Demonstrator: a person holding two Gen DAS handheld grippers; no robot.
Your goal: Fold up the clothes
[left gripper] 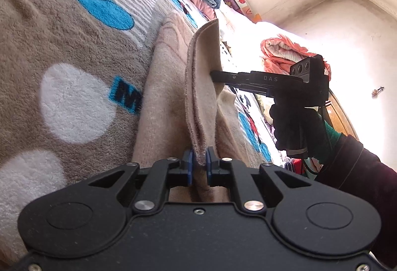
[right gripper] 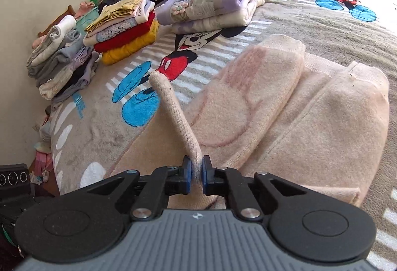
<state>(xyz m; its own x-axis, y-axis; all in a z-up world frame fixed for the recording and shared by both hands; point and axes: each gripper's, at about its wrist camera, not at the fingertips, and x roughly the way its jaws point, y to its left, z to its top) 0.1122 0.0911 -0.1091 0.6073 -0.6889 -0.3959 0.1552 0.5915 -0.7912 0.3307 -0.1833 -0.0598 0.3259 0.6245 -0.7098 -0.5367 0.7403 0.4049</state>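
**Both grippers clamped on sweater hem**

Beige sweater (right gripper: 285, 107) lies on the cartoon blanket (right gripper: 310, 22) on the bed, sleeves folded in over the body. Left gripper (left gripper: 198, 164): blue pads pinch a raised double-layer edge of the sweater. Right gripper (right gripper: 196, 171): pads closed on the ribbed edge, which stands up as a narrow strip. In the left view its fingers enter the same lifted fold from the side, held by a gloved hand (left gripper: 292, 127). Folded stacks (right gripper: 124, 30) sit further along the blanket.

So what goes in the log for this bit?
left claw: shut on sweater hem | right claw: shut on hem | beige sweater: on bed | step: folding
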